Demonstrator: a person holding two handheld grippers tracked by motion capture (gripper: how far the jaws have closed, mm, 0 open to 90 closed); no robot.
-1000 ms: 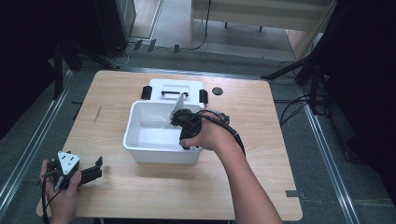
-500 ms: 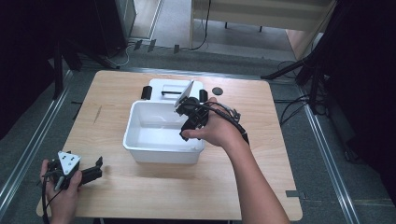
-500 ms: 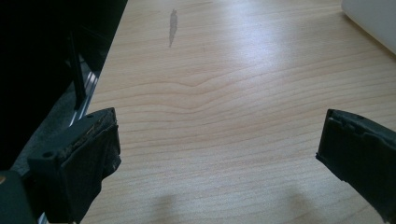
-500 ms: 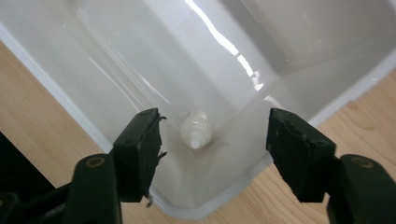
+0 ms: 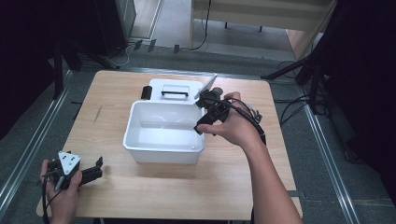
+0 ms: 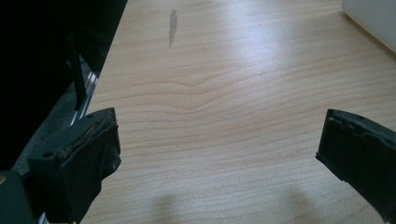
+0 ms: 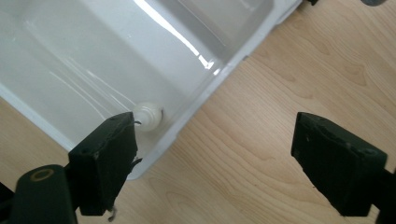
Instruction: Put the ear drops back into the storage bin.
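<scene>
Pale wood-grain bench (image 5: 154,196) carries a glossy white rectangular plastic tub (image 5: 164,148) at its middle in the high view, a white lid with black handle (image 5: 173,88) behind it. The right gripper (image 5: 205,112) hovers over the tub's right rim; the left gripper (image 5: 95,169) rests near the bench's front-left corner. The left gripper view shows bare grain between jaws standing wide apart. The right gripper view shows a small round white bead (image 7: 148,115) in the tub's corner; its jaws, just opening, hold nothing.

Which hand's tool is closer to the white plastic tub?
The right tool: it hangs open over the white plastic tub's right rim. The left tool sits apart, near the table's front left corner.
</scene>
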